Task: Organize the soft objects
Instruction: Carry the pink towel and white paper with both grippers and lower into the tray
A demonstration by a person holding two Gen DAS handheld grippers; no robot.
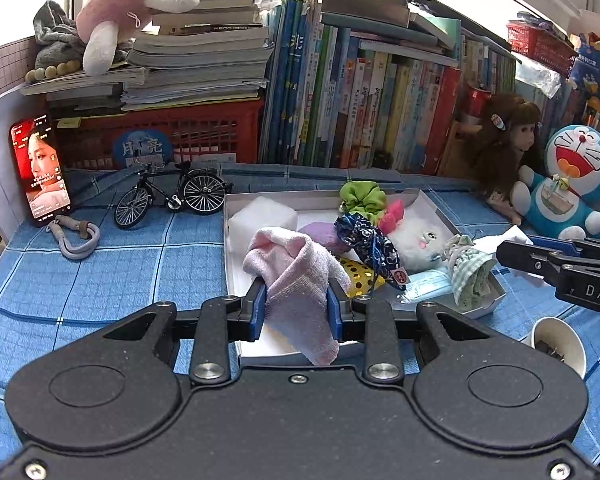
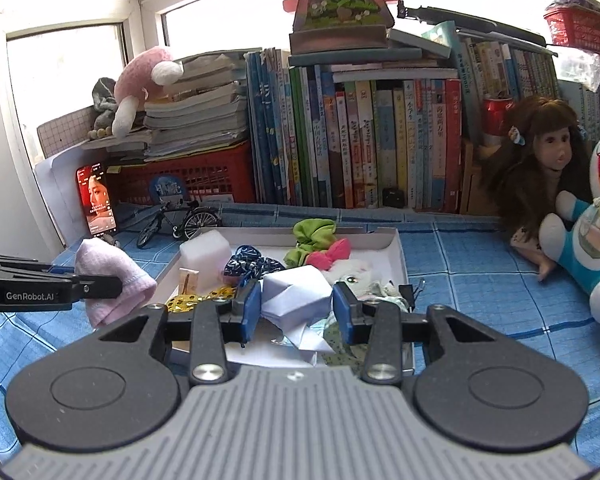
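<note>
My left gripper (image 1: 296,310) is shut on a pink towel (image 1: 296,276) and holds it over the near left part of a white box (image 1: 436,208). The towel also shows in the right wrist view (image 2: 114,276), at the left. My right gripper (image 2: 296,310) is shut on a crumpled white paper tissue (image 2: 296,296) above the box's near right. The box (image 2: 396,252) holds a white sponge block (image 1: 264,216), a green scrunchie (image 1: 362,198), a dark blue patterned cloth (image 1: 366,240), a white fluffy toy (image 1: 414,240), a gold-dotted item (image 1: 358,278) and a face mask (image 1: 426,284).
A toy bicycle (image 1: 172,196), a phone (image 1: 40,168) and a grey strap (image 1: 76,238) lie at the left on the blue checked cloth. A doll (image 2: 540,176) and a Doraemon plush (image 2: 592,232) sit at the right. Books (image 2: 360,140) line the back. A paper cup (image 1: 560,346) stands near right.
</note>
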